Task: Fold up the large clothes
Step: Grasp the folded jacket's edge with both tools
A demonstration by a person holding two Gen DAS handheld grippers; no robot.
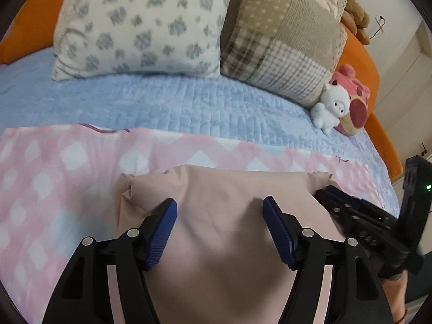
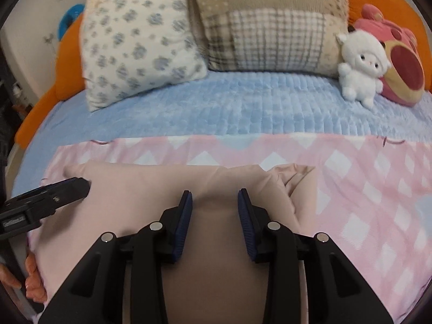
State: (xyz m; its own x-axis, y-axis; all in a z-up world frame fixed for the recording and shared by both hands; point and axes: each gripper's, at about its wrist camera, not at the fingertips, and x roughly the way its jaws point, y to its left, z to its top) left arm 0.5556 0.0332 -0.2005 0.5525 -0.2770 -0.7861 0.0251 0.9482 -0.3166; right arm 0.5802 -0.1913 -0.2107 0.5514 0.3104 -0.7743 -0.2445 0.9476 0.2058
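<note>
A folded beige-pink garment point(image 1: 224, 189) lies on a pink-and-white checked sheet point(image 1: 54, 167) spread over the bed. My left gripper point(image 1: 219, 202) is open, its blue pads hovering over the garment's middle. In the right wrist view the same garment point(image 2: 151, 186) has a bunched fold at its far right corner point(image 2: 297, 178). My right gripper point(image 2: 215, 195) is open just above the garment, with nothing between the pads. The right gripper's body shows at the right edge of the left wrist view point(image 1: 364, 216), and the left gripper shows at the left of the right wrist view point(image 2: 48, 197).
A light blue quilted cover point(image 1: 189, 102) lies beyond the checked sheet point(image 2: 378, 175). A floral pillow point(image 1: 140, 24) and a patchwork pillow point(image 1: 283, 40) lean on the orange headboard point(image 1: 29, 27). A white plush point(image 2: 359, 62) and a pink plush point(image 2: 399, 62) sit at the far right.
</note>
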